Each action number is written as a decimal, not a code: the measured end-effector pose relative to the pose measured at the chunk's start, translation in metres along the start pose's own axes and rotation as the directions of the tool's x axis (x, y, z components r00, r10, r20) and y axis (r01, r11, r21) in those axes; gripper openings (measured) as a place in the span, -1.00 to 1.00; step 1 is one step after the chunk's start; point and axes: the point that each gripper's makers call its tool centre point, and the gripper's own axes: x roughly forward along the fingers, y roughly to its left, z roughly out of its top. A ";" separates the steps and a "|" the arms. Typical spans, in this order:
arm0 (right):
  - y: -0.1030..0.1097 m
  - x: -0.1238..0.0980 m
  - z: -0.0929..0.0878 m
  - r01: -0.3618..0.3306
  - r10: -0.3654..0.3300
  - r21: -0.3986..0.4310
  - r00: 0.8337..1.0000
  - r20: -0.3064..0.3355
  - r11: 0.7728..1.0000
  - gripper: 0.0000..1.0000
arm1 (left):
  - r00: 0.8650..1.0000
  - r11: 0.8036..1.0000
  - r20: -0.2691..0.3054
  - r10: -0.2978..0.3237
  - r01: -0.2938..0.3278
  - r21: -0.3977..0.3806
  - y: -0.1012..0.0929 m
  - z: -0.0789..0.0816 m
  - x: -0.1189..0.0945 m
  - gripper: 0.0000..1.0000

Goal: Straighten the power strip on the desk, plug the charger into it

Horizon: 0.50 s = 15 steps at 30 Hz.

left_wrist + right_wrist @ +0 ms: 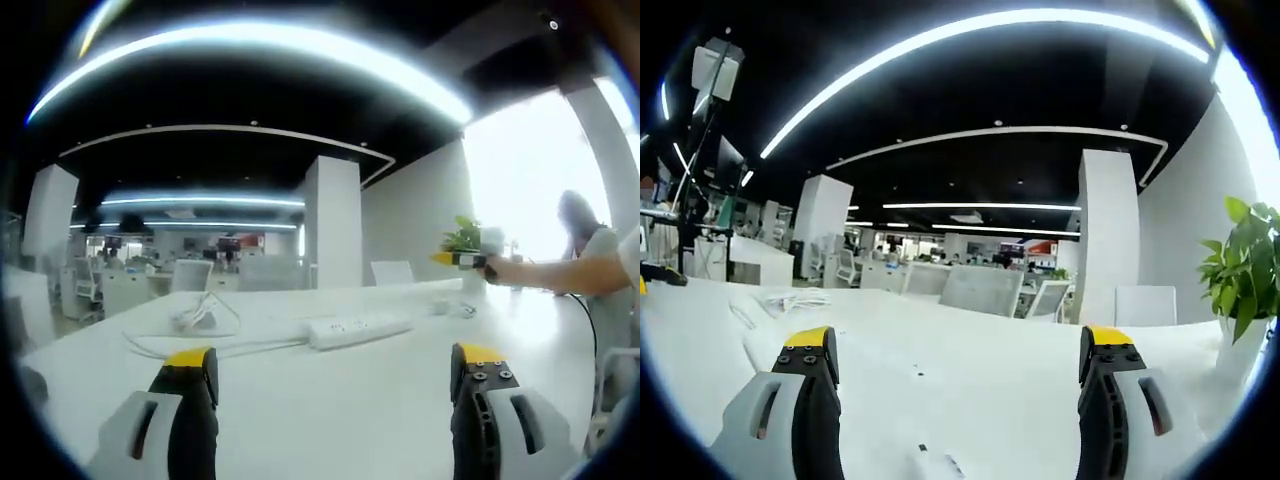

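Nearby, power strip (360, 329), cable (190, 335), plant (1245, 265)

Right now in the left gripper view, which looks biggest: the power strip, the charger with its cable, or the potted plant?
1. Power strip.
2. Charger with its looped cable.
3. Potted plant, though it stands farther off, so its rank is unsure.

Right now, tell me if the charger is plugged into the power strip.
Not plugged: the power strip has nothing in its sockets; the charger lies apart on the desk.

Open office — dark ceiling (1040, 90), curved light strips (260, 45), white pillars (332, 220).
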 end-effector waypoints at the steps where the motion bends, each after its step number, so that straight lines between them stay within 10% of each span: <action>1: 0.000 0.000 -0.001 -0.002 0.002 -0.001 1.000 -0.001 1.000 0.99 | 1.000 1.000 -0.001 0.000 0.000 0.000 0.000 0.000 0.000 0.99; 15: 0.001 0.000 -0.016 -0.029 0.029 -0.004 1.000 -0.009 1.000 0.99 | 1.000 1.000 -0.006 -0.011 0.011 0.000 -0.004 -0.001 0.002 0.99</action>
